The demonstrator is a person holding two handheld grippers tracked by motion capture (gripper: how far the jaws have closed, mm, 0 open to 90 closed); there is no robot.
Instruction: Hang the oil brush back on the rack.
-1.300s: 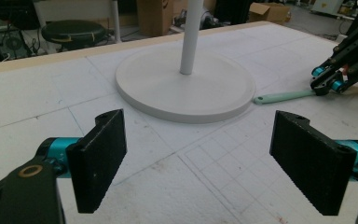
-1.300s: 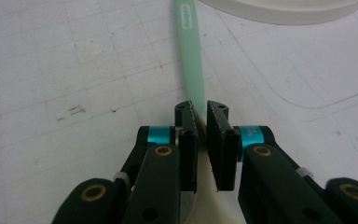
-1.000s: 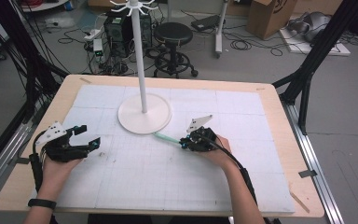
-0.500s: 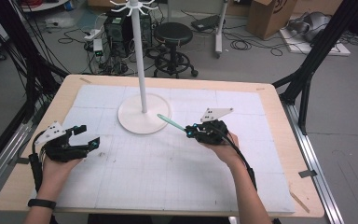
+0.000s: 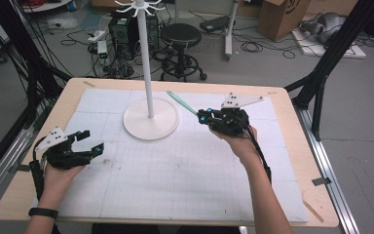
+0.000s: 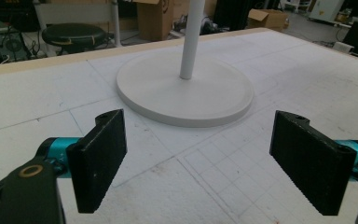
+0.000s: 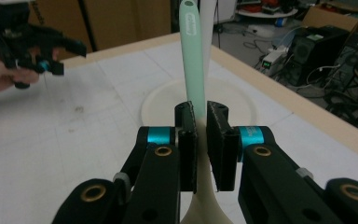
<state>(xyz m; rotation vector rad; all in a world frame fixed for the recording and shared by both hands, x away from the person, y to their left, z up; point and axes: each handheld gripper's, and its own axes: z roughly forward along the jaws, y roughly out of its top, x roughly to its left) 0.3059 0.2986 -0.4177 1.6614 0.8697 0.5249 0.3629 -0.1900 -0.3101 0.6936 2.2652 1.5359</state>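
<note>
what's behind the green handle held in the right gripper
In the right gripper view, the white stand's pole rises right behind the mint handle, with its round base below. The handle hides part of the pole, and the right gripper covers the base's near edge.

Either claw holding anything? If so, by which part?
The right claw is shut on a mint-green spatula, gripped on the handle near the cream head end. The left claw is open, holding nothing.
</note>
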